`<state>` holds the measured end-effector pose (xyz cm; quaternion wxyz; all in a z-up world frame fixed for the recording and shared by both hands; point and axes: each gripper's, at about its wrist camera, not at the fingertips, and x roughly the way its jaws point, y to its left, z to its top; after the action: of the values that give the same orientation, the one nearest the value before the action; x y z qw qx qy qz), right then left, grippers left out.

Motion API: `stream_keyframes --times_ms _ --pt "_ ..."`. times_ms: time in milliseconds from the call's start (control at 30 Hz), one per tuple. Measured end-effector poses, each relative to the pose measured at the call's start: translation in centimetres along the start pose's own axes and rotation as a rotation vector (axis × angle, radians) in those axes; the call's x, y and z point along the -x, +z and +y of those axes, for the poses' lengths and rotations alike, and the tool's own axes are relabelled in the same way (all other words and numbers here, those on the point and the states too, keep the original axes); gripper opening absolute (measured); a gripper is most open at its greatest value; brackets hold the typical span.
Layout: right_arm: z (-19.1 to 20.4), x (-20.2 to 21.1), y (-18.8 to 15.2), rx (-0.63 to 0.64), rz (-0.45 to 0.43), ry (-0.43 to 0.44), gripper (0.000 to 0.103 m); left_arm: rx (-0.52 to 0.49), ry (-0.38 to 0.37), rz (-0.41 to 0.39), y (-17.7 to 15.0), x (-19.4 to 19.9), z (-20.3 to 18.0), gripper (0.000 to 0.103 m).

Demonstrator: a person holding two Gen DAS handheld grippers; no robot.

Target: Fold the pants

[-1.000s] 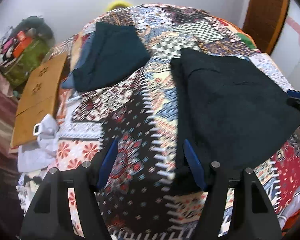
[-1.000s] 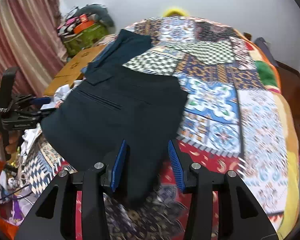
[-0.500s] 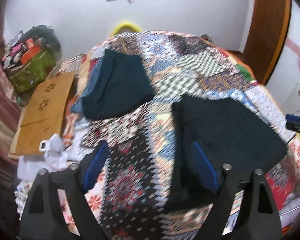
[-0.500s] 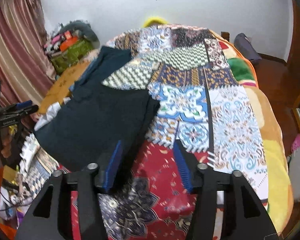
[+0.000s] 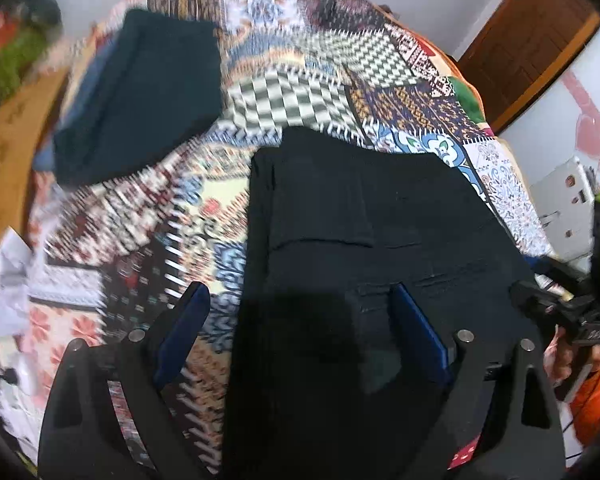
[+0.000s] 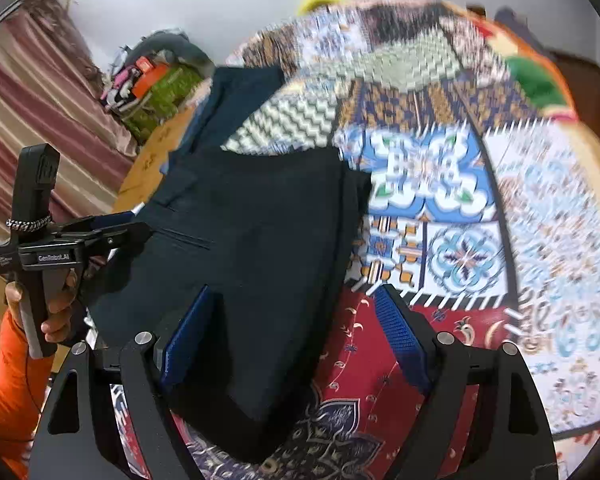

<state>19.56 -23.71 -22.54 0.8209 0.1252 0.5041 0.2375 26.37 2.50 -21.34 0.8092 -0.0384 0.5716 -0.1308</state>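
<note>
Both grippers are spread wide, gripping nothing – left gripper (image 5: 300,328) and right gripper (image 6: 296,334) each have the dark pants (image 5: 380,232) edge between their jaws, on the quilt (image 6: 440,208).

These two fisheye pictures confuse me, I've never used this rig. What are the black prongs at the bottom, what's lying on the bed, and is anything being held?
Each picture comes from a camera mounted on a handheld gripper, looking along its two blue-padded fingers. The left gripper shows in the left wrist view, the right gripper in the right wrist view. A person carries one in each hand; the left hand shows in the right view. On the patchwork bedspread lie dark pants, with another folded dark garment farther back. Both grippers are open over the pants' near edge and hold nothing.
</note>
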Motion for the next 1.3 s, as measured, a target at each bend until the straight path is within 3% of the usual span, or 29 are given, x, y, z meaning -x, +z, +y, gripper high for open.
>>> stream_keyframes --times_ms 233,333,467,600,633,700,867,1067,1300 --pt "-1.2 -2.5 0.8 -0.072 0.092 0.145 0.079 0.088 -0.150 0.113 1.3 -2.6 0.5 0.093" --pt "-1.0 -3.1 1.4 -0.068 0.112 0.174 0.070 0.106 -0.186 0.130 1.8 -3.1 0.9 0.091" --pt "-0.9 -3.2 2.1 -0.062 0.135 0.195 0.057 0.074 -0.203 0.128 2.2 -2.6 0.4 0.069" --pt "-0.3 -2.7 2.5 -0.035 0.129 0.193 0.036 0.025 -0.164 0.091 2.4 -1.3 -0.1 0.047" --pt "-0.1 -2.5 2.8 -0.026 0.121 0.184 0.028 0.014 -0.157 0.082 2.4 -1.0 0.0 0.044" --pt "0.3 -1.9 3.1 -0.012 0.100 0.173 0.024 0.005 -0.158 0.065 2.4 -0.3 0.0 0.038" --pt "1.9 -0.9 4.0 0.059 0.058 0.150 0.020 -0.053 -0.132 -0.042 2.9 2.7 -0.6 0.028" --pt "5.0 0.2 7.3 0.143 -0.036 0.135 0.019 -0.097 -0.054 -0.216 4.6 7.7 -0.1 0.027" --pt "9.5 0.5 13.1 0.269 -0.166 0.141 0.019 -0.068 0.021 -0.396 8.2 12.5 2.7 0.027"
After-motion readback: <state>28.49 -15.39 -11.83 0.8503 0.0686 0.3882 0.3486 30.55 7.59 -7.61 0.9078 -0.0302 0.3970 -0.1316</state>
